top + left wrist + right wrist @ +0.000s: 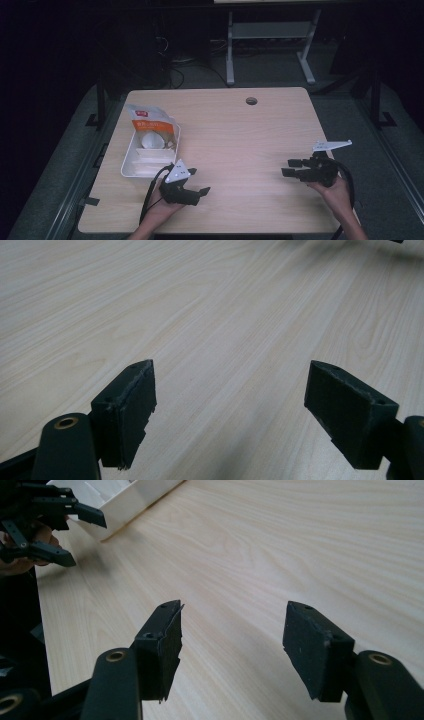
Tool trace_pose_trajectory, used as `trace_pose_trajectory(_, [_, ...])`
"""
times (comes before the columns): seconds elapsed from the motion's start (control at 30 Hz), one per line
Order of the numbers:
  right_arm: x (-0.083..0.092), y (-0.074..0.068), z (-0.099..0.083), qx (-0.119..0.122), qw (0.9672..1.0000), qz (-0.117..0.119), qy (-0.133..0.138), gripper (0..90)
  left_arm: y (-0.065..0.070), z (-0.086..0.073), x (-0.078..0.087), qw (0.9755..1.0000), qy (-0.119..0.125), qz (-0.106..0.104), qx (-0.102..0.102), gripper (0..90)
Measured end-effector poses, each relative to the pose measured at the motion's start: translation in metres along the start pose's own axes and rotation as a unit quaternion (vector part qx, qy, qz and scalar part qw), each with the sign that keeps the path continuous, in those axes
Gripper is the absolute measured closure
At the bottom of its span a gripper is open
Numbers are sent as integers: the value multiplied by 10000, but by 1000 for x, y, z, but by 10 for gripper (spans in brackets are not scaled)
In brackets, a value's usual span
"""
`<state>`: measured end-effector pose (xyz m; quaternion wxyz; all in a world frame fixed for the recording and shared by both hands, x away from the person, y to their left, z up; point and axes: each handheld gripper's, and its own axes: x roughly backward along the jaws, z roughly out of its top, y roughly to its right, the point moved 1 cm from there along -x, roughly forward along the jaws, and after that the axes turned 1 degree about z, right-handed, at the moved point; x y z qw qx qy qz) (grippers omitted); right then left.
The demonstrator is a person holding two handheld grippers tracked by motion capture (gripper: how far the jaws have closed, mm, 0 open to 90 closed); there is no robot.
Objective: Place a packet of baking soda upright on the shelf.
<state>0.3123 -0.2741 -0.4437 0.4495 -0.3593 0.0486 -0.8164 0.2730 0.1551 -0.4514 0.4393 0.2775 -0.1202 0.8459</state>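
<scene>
we: nothing started | left gripper (199,181) wide open, empty | right gripper (291,167) wide open, empty | snack bag (148,121) in white tray (131,167) untouched

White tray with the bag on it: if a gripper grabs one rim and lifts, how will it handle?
The white tray looks thin-walled and shallow, so probably light and a bit flexible. The bag lies across its far end and overhangs the rim, so that end likely sags and the bag may slide off. Pushed on the smooth wooden table, it should slide easily rather than tip.
</scene>
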Motion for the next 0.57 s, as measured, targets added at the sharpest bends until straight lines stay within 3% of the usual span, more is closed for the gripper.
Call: trace_pose_trajectory(0.57, [0, -14, -17, 102, 9999, -43, 68, 378, -1, -2, 3, 9999, 36, -39, 91, 203])
